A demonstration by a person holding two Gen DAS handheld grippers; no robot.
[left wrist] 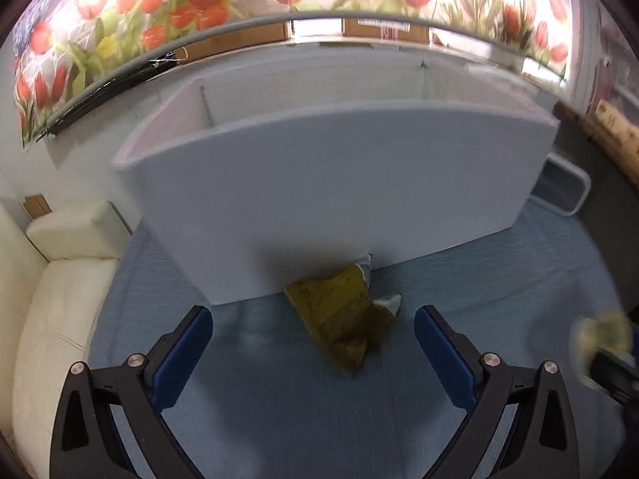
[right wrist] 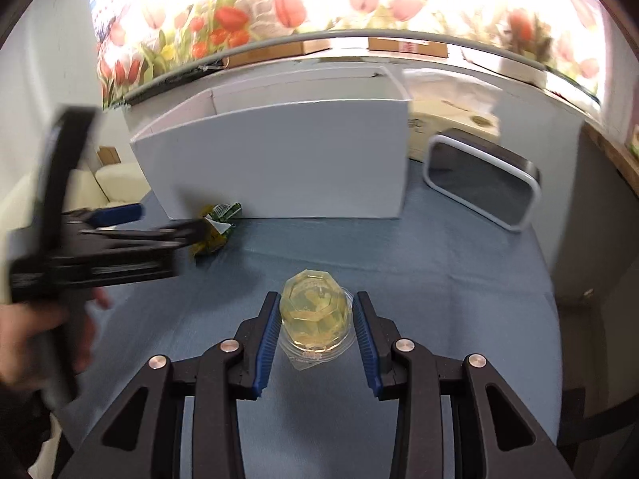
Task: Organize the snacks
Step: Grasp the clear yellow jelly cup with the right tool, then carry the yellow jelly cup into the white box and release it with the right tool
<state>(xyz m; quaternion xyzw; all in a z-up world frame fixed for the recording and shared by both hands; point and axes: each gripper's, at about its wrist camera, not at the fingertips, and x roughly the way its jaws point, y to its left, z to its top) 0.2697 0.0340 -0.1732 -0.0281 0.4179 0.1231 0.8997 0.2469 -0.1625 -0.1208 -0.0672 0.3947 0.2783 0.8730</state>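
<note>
Jelly cup: a clear cup of pale yellow jelly is set on the desk in front of the white box, between the fingers of the right gripper.
Right gripper: its fingers are held apart, close on either side of the cup; contact cannot be told.
Snack packet: an olive-yellow packet is laid against the foot of the white box's front wall.
Left gripper: its fingers are spread wide, short of the packet, with nothing held.
Risk: the smooth faceted cup may be squeezed out or tipped if it is pinched off-centre; the limp packet may be pushed against the box instead of gripped.
Desk: it is covered in blue cloth.
Room: a tulip-print curtain is hung behind the box; a grey tray is seen beside it to the right.
</note>
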